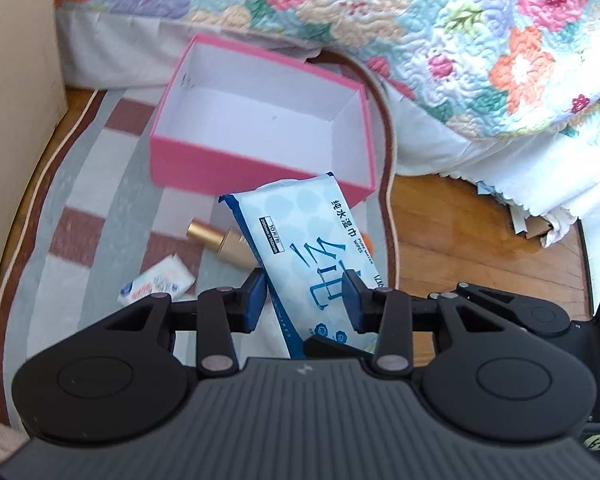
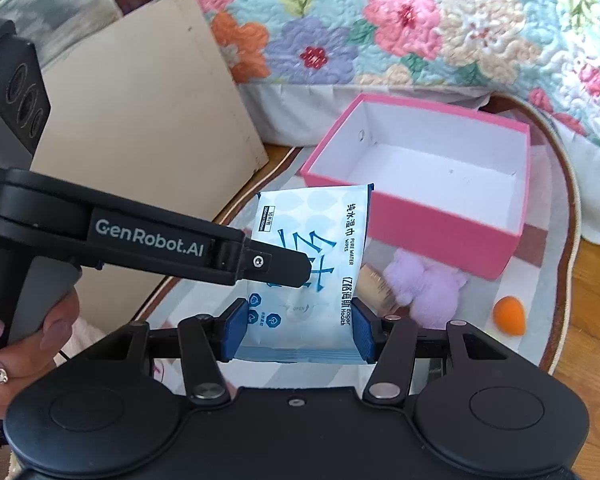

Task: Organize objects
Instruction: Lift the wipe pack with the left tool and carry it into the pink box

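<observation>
Step in hand: transfer of the wipes pack (image 2: 308, 264) toward the pink box (image 2: 440, 216). The landmark for all positions below is the pink box.

1. Right gripper (image 2: 298, 330): its blue fingers (image 2: 236, 330) are closed on the near end of the wipes pack, one on each side. The pack is held above the rug (image 2: 548, 312), on the near side of the box; its far end lies close to the box's near wall.
2. Left gripper (image 1: 306, 296): its fingers (image 1: 256, 300) stand on either side of the same pack. Whether they press it or merely flank it cannot be told. In the right wrist view this gripper reaches across the pack from the left.
3. Loose items on the rug, all near-side of the box: one gold bottle (image 1: 216, 242), one small white packet (image 1: 156, 286), one lilac fluffy item (image 2: 424, 284), one orange sponge (image 2: 509, 315).
4. The pink box stands open and holds nothing visible. Beyond the box hangs one floral quilt (image 2: 420, 24) over the bed edge.

Count: two grippers, one wipes pack, one box, four loose items.

Next move, as judged: raise the pack's far end above the box wall, advance over the opening, then part the fingers. If both grippers hold the pack, release should be coordinated, or the soft pack may twist.
</observation>
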Motion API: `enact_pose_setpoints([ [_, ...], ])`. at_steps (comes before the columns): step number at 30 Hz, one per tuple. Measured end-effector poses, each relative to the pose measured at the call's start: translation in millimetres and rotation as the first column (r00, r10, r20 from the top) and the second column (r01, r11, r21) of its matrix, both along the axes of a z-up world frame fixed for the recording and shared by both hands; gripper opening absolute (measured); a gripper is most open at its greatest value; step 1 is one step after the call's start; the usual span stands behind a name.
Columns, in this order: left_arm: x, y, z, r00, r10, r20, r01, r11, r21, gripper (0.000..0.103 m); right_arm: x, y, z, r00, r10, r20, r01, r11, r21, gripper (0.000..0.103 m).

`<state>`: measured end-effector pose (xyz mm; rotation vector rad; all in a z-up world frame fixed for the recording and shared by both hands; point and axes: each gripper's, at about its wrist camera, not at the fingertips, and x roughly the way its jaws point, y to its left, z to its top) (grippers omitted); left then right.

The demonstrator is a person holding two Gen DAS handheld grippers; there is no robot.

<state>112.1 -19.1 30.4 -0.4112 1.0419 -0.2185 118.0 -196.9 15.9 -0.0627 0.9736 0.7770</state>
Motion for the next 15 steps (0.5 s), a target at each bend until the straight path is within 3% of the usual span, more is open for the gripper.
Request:
enact_pose_setpoints([
  [8, 46, -11, 28, 0.999, -0.023, 0.031, 0.023, 1.0, 0.011, 0.039, 28, 1, 27, 0.997, -0.08, -0.005, 0.08, 0.997, 0.004, 0.059],
  [15, 114, -26, 32, 0.996, -0.064, 0.059, 0.06, 0.996, 0.067, 0.039, 85, 0, 29, 0.986, -0.166, 0.003, 0.166, 0.986, -0.005, 0.059],
])
